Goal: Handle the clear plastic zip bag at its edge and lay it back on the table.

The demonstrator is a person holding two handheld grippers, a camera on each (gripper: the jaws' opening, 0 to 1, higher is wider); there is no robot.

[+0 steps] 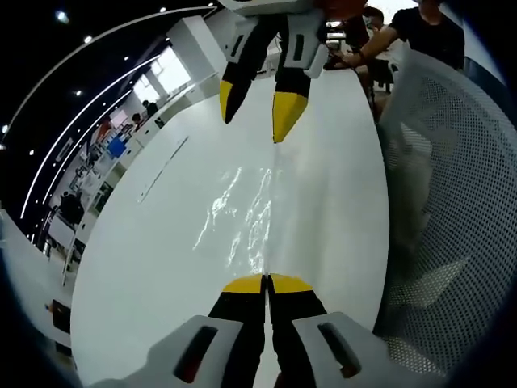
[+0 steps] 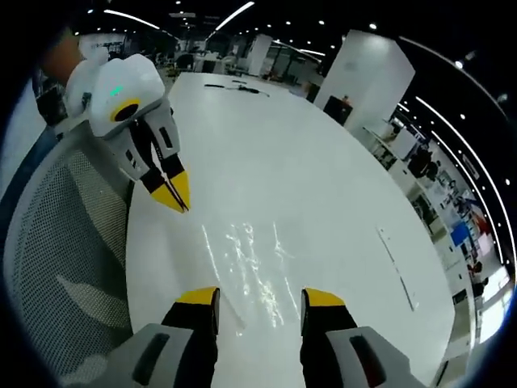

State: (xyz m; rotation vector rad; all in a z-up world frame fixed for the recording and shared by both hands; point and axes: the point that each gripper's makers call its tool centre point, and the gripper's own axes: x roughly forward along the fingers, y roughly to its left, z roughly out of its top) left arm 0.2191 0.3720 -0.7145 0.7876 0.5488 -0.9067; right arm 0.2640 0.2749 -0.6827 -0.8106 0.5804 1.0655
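Zip bag point(image 1: 242, 218), clear and shiny, lies flat on the white tabletop point(image 1: 145, 267), between the two grippers. The left gripper point(image 1: 265, 284) has its yellow tips pressed together right at the near edge of the bag, so I think it pinches that edge, though the thin plastic is hard to see there. The right gripper point(image 2: 258, 299) has its tips apart over the other end, ready to help. A mesh chair point(image 2: 65, 242) stands beside the tabletop.
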